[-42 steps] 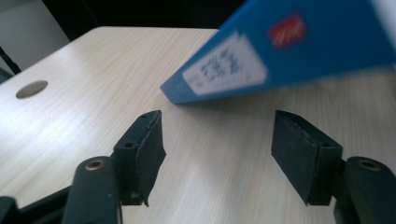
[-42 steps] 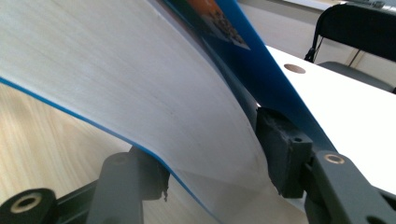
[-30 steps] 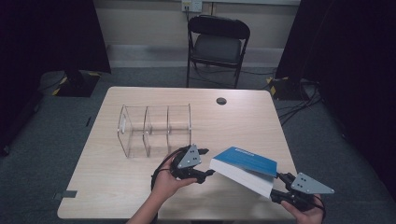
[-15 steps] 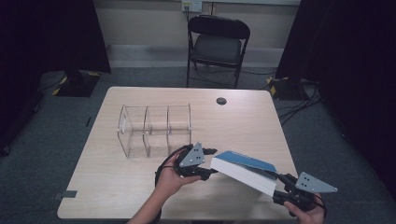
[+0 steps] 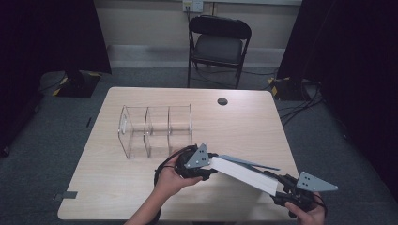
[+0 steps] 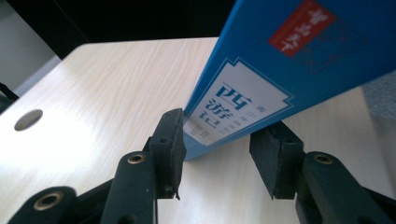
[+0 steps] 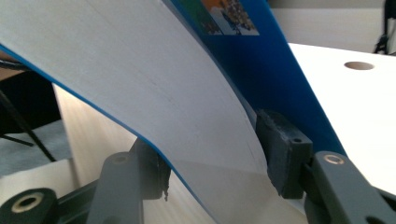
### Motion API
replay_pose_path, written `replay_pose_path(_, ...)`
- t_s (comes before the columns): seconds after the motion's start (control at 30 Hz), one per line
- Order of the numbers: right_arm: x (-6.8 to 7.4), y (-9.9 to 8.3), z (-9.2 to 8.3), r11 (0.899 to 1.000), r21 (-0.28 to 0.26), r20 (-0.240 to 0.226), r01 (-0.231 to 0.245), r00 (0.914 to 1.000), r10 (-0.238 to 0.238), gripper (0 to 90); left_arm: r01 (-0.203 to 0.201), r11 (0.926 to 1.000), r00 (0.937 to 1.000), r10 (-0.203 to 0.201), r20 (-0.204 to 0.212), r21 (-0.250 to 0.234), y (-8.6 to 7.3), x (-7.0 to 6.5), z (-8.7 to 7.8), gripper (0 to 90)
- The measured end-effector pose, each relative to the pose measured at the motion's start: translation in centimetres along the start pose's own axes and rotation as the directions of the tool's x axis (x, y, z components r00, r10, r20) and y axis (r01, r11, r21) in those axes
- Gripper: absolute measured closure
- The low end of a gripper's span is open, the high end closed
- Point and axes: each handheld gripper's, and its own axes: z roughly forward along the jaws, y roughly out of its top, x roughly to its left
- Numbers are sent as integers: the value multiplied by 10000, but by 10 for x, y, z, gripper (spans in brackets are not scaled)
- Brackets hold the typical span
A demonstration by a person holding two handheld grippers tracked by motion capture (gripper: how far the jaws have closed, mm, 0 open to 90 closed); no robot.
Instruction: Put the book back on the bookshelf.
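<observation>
Dark curtains on both sides, grey carpet, folding chair behind a pale wooden desk with a round cable hole near its far edge.

Above the desk's near right corner: blue book, off the surface, slung between two grips. Long axis running from the left hand-held gripper down and rightward to the right hand-held gripper, left end higher, page block facing the near side.

Left hand-held gripper on the spine-end corner, jaws just now closing, narrowed to the book's thickness, one pad on each cover as far as can be told (far pad right at the edge, contact not quite certain). Right hand-held gripper partly closed and clamped across the other end, one pad under the lower cover, one on the blue upper cover, pages bowing between.

Left of the book and a little farther back, near the left hand: clear three-compartment organizer, open tops, empty, upright on the desk. Likely destination, so book to travel left and away, with the left hand leading and nearer.

In the way: only the organizer's near wall and thin dividers. Judged needs: book turned up on edge, long axis matched to a slot, right end swung round without clipping the clear walls.
</observation>
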Motion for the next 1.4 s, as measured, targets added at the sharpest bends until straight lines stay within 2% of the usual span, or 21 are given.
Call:
replay_pose_path(0.13,1,2,3,9999,45,-373,-159,9992,160,478,380,9990,9993,-380,-17,251,3,-3,-7,557)
replay_pose_path(0.2,2,3,4,9999,69,-375,-109,9992,111,475,249,9987,9997,-246,-80,450,4,-3,-10,557)
replay_pose_path(0.23,3,4,4,9999,103,-366,-26,9993,29,473,451,9981,9990,-449,-51,413,4,-3,-11,557)
replay_pose_path(0.4,8,8,6,9967,429,-95,682,9976,-679,458,744,9960,9972,-747,34,496,5,-2,-13,563)
replay_pose_path(0.47,9,9,8,9939,495,-30,982,9952,-982,452,1076,9942,9938,-1073,287,-83,3,1,-18,706)
replay_pose_path(0.5,11,9,10,9905,492,-21,1283,9917,-1284,460,1034,9938,9943,-1021,313,-410,3,1,-19,730)
replay_pose_path(0.53,13,11,16,9868,461,45,1549,9879,-1553,465,482,9987,9988,-480,109,-170,6,-1,-18,707)
replay_pose_path(0.6,15,13,19,9848,369,-19,1698,9855,-1699,491,487,9988,9986,-487,206,-8,7,-1,-18,679)
replay_pose_path(0.63,19,17,20,9730,847,17,2149,9764,-2158,526,566,9984,9982,-567,214,12,6,-1,-18,657)
replay_pose_path(0.73,15,16,20,9787,702,-127,1931,9812,-1927,533,612,9977,9977,-603,293,-300,-2,2,-14,676)
replay_pose_path(0.77,12,16,20,9847,603,-170,1634,9865,-1627,532,875,9961,9956,-870,342,-141,-9,2,-8,607)
replay_pose_path(0.8,11,16,20,9865,587,-131,1529,9882,-1524,533,875,9961,9956,-870,342,-141,-9,2,-8,548)
replay_pose_path(0.83,11,16,20,9865,587,-131,1529,9882,-1524,533,1237,9923,9913,-1240,446,81,-13,2,-4,548)
replay_pose_path(0.93,9,16,20,9890,527,-230,1379,9903,-1368,533,1495,9831,9880,-1528,231,1055,-31,4,5,477)
replay_pose_path(0.97,9,16,20,9888,536,-248,1393,9901,-1381,534,1781,9748,9827,-1833,272,1346,-38,5,8,434)
replay_pose_path(1.0,8,16,20,9888,563,-334,1382,9901,-1364,533,1833,9659,9823,-1874,50,1830,-49,6,12,363)
replay_pose_path(1.07,8,16,20,9889,589,-342,1361,9904,-1343,533,1755,9625,9840,-1784,-48,2070,-56,6,14,363)
replay_pose_path(1.13,6,15,20,9918,525,-549,1162,9920,-1133,532,1837,9512,9824,-1864,-127,2479,-69,6,14,309)
replay_pose_path(1.27,3,16,20,9939,531,-620,971,9937,-937,531,2004,9439,9790,-2030,-175,2624,-80,6,11,300)
replay_pose_path(1.33,-1,17,20,9978,431,-830,495,9955,-458,531,2004,9385,9790,-2027,-214,2812,-85,5,8,295)
replay_pose_path(1.4,-2,17,20,9985,439,-926,321,9953,-279,532,2102,9324,9768,-2130,-229,2940,-90,4,5,296)
